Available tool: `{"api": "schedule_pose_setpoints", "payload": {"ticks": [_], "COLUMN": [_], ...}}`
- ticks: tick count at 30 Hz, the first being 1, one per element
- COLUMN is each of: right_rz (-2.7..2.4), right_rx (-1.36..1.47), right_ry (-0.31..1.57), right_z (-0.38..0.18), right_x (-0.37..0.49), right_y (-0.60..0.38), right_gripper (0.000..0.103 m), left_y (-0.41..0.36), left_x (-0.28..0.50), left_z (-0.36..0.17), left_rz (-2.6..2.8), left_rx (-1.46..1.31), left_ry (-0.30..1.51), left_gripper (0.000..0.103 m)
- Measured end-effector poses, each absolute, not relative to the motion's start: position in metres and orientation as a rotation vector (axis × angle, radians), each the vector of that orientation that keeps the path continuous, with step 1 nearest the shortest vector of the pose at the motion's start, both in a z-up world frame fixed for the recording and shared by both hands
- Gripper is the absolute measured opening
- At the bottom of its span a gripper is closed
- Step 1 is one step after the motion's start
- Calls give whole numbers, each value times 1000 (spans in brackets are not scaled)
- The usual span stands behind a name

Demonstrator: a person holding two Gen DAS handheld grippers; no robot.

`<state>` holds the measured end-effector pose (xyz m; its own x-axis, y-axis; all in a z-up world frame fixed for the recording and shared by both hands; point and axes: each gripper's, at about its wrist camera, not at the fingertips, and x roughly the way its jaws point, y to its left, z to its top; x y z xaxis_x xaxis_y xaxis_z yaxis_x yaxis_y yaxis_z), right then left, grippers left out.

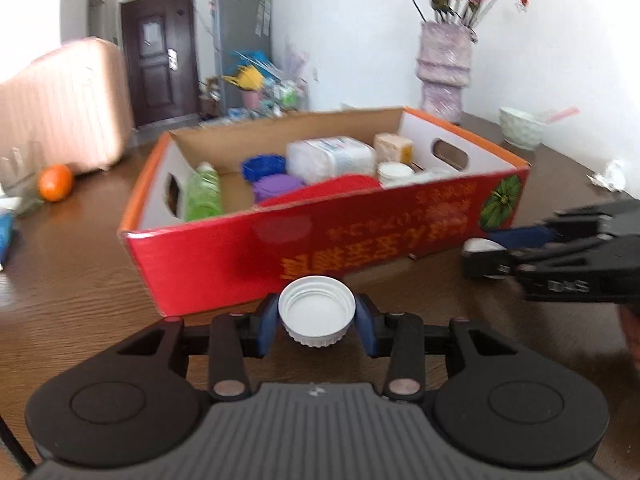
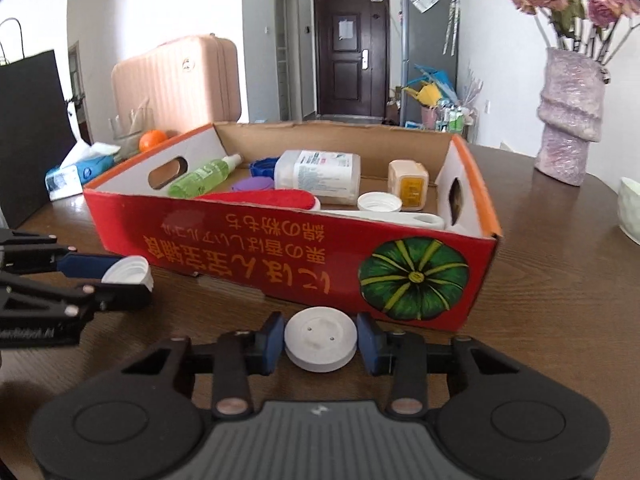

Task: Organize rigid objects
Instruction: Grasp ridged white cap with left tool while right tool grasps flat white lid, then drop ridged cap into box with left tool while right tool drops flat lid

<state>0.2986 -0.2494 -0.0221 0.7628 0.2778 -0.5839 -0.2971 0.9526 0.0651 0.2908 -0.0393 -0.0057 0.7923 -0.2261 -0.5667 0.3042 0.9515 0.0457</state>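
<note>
My left gripper (image 1: 317,316) is shut on a white ribbed bottle cap (image 1: 317,310), open side up, just in front of the red cardboard box (image 1: 248,256). My right gripper (image 2: 320,340) is shut on a white flat round lid (image 2: 320,342), also in front of the box (image 2: 280,252). Each gripper shows in the other's view: the right one (image 1: 484,256) at right, the left one (image 2: 128,276) at left. The box holds a green spray bottle (image 2: 204,180), a white jug (image 2: 320,174), a red flat object (image 2: 264,198), blue and purple lids, a yellow jar (image 2: 408,184) and a white cap (image 2: 379,202).
The brown wooden table (image 2: 560,280) carries a pink vase with flowers (image 2: 568,128), a pale bowl (image 1: 520,130), an orange (image 1: 55,187), a tissue pack (image 2: 76,172), a crumpled paper (image 1: 610,176) and a black bag (image 2: 32,128). A pink suitcase (image 2: 176,80) stands behind.
</note>
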Motion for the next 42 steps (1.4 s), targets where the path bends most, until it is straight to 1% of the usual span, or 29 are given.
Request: {"api": "schedule_pose_setpoints", "payload": {"ticks": [3, 6, 13, 19, 24, 29, 34, 38, 42], "right_rz": [308, 274, 286, 294, 296, 290, 292, 318, 361], "right_rx": [-10, 10, 81, 86, 105, 101, 122, 123, 179], "right_ry": [585, 570, 512, 473, 456, 434, 370, 335, 380], "right_z": [-15, -10, 6, 13, 16, 20, 38, 56, 65], "right_x": [274, 249, 184, 163, 154, 156, 180, 216, 272], "right_y": [-262, -280, -303, -306, -313, -320, -325, -320, -314], "right_gripper": [38, 38, 38, 38, 39, 39, 39, 38, 39], "left_y": [-32, -24, -30, -63, -72, -76, -84, -92, -98], "left_x": [274, 257, 198, 171, 168, 176, 199, 243, 306], "left_z": [-7, -10, 7, 21, 26, 30, 51, 72, 73], "left_rz": [-249, -213, -243, -296, -303, -298, -310, -346, -374], "left_rx": [116, 52, -90, -33, -31, -20, 26, 32, -25], "left_ry": [553, 584, 558, 518, 512, 507, 445, 445, 549], "left_gripper": [41, 41, 41, 41, 41, 41, 41, 41, 41]}}
